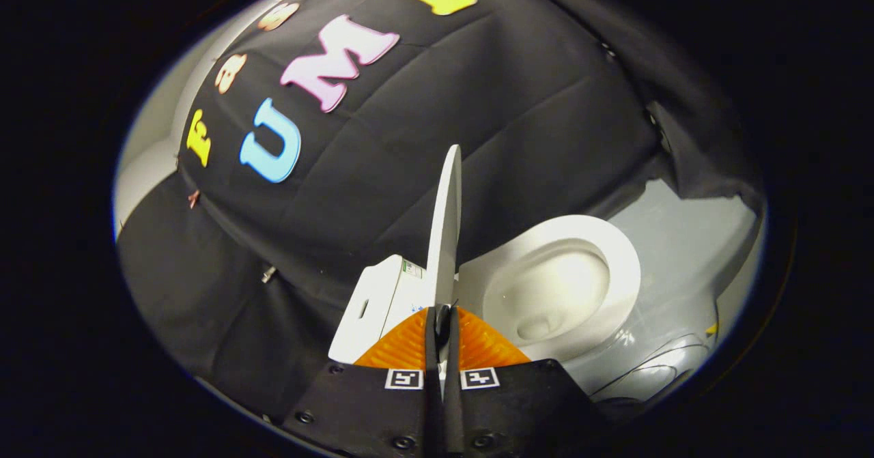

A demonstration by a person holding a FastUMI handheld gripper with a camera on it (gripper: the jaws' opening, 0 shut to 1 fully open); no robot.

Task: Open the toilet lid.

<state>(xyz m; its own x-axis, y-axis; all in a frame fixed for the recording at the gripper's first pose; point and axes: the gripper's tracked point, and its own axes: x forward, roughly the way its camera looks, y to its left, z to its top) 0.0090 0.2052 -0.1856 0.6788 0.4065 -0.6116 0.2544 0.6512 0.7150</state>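
A small label sits on the white toilet tank, its print too small to read. The toilet lid is white, thin and stands raised on edge, rising just ahead of the claw, whose fingers are pressed nearly together on the lid's lower edge, pinching it. To the right lies the open seat around the white bowl, whose contents cannot be made out.
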